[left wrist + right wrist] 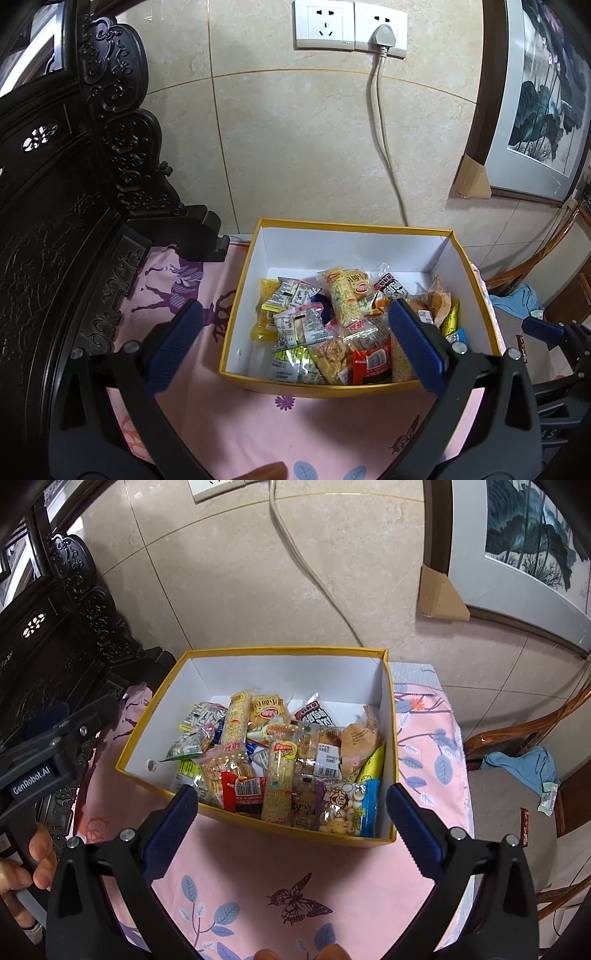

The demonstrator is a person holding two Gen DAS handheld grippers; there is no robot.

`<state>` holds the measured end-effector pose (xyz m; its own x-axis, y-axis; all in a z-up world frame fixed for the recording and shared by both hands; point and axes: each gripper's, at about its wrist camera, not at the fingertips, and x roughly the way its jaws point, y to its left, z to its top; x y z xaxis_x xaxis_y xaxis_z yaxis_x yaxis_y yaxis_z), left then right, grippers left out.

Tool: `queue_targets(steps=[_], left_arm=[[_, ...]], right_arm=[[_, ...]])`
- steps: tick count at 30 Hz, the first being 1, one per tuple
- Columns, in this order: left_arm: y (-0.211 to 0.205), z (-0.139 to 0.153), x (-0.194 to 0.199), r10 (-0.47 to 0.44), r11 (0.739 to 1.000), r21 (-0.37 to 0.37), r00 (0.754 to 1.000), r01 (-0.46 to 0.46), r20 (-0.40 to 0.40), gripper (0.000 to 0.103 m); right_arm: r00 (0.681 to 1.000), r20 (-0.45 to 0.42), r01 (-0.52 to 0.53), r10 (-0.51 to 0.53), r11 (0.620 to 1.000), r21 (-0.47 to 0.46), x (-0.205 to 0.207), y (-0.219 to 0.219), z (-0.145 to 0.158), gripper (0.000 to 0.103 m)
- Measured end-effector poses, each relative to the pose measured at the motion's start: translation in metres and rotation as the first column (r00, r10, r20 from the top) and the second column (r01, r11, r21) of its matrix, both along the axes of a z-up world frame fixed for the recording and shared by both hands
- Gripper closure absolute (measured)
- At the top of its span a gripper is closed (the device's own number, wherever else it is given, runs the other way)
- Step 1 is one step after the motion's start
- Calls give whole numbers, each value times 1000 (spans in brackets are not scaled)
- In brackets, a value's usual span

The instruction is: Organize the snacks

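The snacks (280, 757) were seen heaped inside the yellow box (258, 651), while the left gripper (295, 341) and right gripper (291, 821) were held wide and empty before it, so the sorting was judged nearly done.

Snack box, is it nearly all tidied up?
Nearly. The yellow box on the pink cloth already holds a heap of snack packets. Nothing is in hand: the left claw and right claw are both open and empty. Left over: a green packet and a dark red packet lie on the chair seat beside the table.
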<state>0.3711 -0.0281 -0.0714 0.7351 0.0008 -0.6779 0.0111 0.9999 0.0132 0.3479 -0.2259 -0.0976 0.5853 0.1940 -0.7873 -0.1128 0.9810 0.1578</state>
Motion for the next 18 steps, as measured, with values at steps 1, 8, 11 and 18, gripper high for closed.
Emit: queue_targets(steps=[1,8,11,18], left_arm=[[0,1,0,2,1000,1,1000,-2,1,2],[1,2,-1,2,1000,9,1000,-2,10,2],[1,2,-1,0,1000,13,1000,0,15,2],[2,3,-2,2,1000,15,1000,-2,18,2]], right_arm=[[1000,3,0,0,1000,1,0,0,1,1],[1000,21,0,-1,1000,5,-1,0,8,1],[1000,25,4,-4,1000,6,-1,-1,10,1],[1000,27,8,-8,1000,7,-1,-1,10,1]])
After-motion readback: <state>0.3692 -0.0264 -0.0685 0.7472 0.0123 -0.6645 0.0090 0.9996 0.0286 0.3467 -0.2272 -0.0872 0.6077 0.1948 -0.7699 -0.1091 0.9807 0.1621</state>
